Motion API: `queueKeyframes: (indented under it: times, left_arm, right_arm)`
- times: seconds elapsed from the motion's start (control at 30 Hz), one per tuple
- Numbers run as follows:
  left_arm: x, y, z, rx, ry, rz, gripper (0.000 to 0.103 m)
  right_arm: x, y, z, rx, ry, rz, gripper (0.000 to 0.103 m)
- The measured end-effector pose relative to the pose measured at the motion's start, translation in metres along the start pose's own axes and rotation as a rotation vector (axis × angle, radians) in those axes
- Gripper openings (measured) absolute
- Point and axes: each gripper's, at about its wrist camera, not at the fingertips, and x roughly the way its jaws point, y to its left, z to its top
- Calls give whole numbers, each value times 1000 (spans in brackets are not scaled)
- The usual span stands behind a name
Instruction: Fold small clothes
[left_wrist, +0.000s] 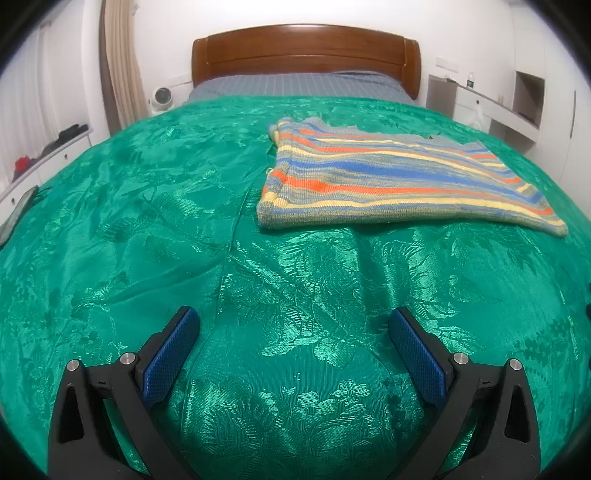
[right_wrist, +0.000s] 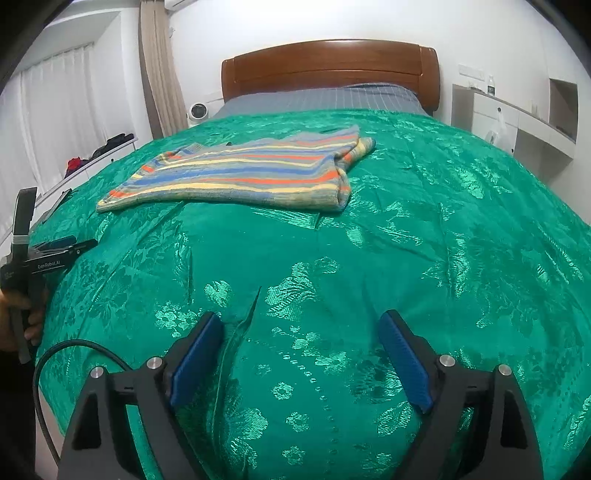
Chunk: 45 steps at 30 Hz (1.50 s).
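1. A striped knit garment (left_wrist: 399, 177) lies folded flat on a green patterned bedspread (left_wrist: 147, 221), filling the upper right of the left wrist view and the upper left of centre in the right wrist view (right_wrist: 243, 173).

2. Its bands run orange, blue, yellow and grey. In the right wrist view a doubled-over edge shows at the garment's right end, with a small rolled part sticking out toward the upper right.

3. The left gripper (left_wrist: 294, 321) sits at the bottom of its own view, jaws spread wide, blue pads facing each other over bare bedspread. Nothing lies between them, and the garment is well apart, higher in the frame.

4. The right gripper (right_wrist: 301, 325) appears at the bottom of its view, also released and empty. A small crease in the bedspread rises just beside its left finger (right_wrist: 197, 356).

5. At the far left edge of the right wrist view, the left gripper (right_wrist: 64, 245) shows again from the side, held by a hand (right_wrist: 22, 317), its blue-padded tips pointing toward the bed. A black cable (right_wrist: 74, 350) loops below it.

6. A brown wooden headboard (left_wrist: 306, 51) stands at the top centre of both views, with a grey striped sheet (left_wrist: 295, 86) showing between it and the bedspread.

7. A beige curtain (right_wrist: 160, 66) hangs at the upper left, and a round white device (right_wrist: 197, 110) sits beside the bed below it.

8. White built-in shelving (left_wrist: 517, 107) lines the upper right wall.
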Motion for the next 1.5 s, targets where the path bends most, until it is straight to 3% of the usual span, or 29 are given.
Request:
queueKeyframes:
  times: [0.53,0.73,0.83,0.93,1.1,1.23,1.3,1.37,1.5]
  left_arm:
    - [1,0,1,1,7,3,102]
    - [-16,-8,17,5,100,28,102]
    - [-34,-39,31,86,79,-47,102]
    - [-43,-95,51,236,29,-123,102]
    - [-12,-210,79,449,38,-286,100]
    - [23,-283,74,636,68,-320,86]
    - [41,-297,77,635,78,-314,69]
    - [46,-292,85,562,77,-319,7]
    - [44,-280,87,497,63,-363,6]
  right_arm:
    - [1,1,0,-6,-3,-1,89]
    - [-11,-2,10,38,50,7,89]
    - [-35,-19,11,155,2,58,89]
    - [-55,-39,13,226,-34,62,89]
    - [-71,-79,25,286,-53,36,89]
    - [-61,-108,47,298,-25,71,89]
    - [-49,-121,67,283,-4,125,89]
    - [-32,-131,90,262,9,218,89]
    - [35,-146,136,248,93,380,88]
